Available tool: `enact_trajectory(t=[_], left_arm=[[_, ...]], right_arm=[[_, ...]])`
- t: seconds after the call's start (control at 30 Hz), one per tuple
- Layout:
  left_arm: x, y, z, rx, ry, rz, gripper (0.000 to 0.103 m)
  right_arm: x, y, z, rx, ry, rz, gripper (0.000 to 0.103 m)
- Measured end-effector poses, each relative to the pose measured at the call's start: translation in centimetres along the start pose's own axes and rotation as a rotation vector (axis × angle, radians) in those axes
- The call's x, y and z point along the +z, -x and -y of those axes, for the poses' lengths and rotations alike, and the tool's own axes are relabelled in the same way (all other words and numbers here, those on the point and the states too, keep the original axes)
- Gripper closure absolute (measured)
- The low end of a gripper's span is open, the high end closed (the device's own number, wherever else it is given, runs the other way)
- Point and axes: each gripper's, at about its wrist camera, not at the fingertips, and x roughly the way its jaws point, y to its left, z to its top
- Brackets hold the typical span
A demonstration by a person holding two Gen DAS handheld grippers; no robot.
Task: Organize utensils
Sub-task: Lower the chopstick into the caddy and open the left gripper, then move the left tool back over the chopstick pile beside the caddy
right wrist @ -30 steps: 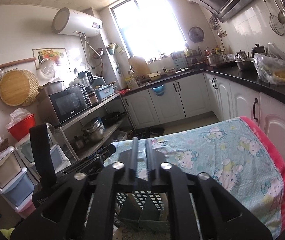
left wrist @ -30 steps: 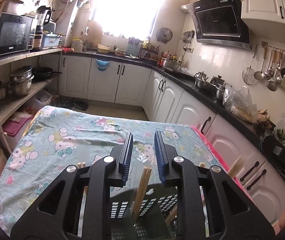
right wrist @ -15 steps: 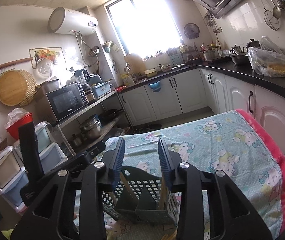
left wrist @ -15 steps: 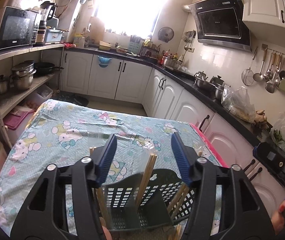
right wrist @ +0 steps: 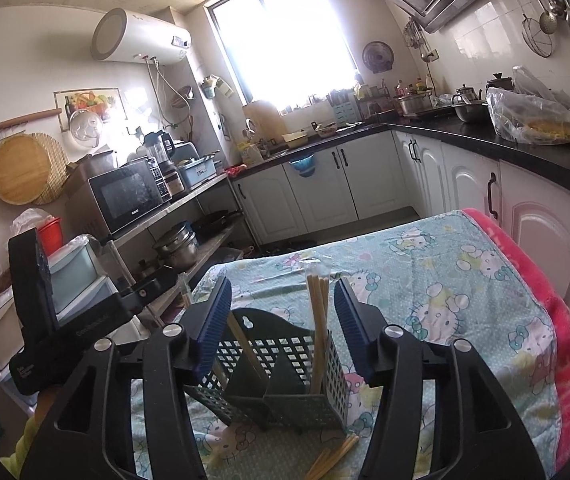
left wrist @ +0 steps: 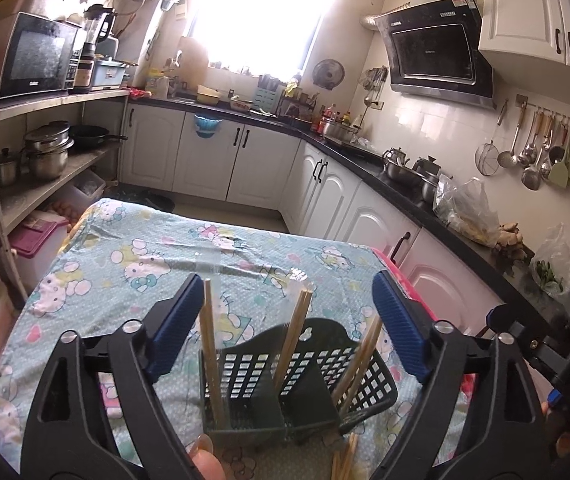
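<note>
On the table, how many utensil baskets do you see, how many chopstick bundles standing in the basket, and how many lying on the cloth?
Green utensil basket: 1
Chopstick bundles standing in it: 3
Chopstick bundles lying on the tablecloth, in front: 1
Total: 5

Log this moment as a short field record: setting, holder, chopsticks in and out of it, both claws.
setting: kitchen table under a cartoon-print cloth
holder: dark green slotted caddy, upright, with compartments
chopsticks in holder: several wooden chopsticks standing in separate compartments
chopsticks outside: a few loose ones on the cloth in front of the holder
left claw: jaws just opening, wide, gripping nothing
right claw: jaws just opening, clear of the chopsticks between them
</note>
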Motion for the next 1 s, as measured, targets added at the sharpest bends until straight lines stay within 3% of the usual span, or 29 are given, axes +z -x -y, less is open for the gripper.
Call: enact_trajectory(t=[0.2, 1.0], left_arm=[[-0.6, 1.3, -0.8, -0.009, 0.021, 0.006, 0.011], [-3.9, 5.2, -2.3, -0.004, 0.058, -0.032, 0.011]], right_arm=[[-0.6, 0.9, -0.2, -0.002, 0.009, -0.004, 0.045], [-3.6, 3.8, -1.0, -0.016, 0.044, -0.049, 0.041]])
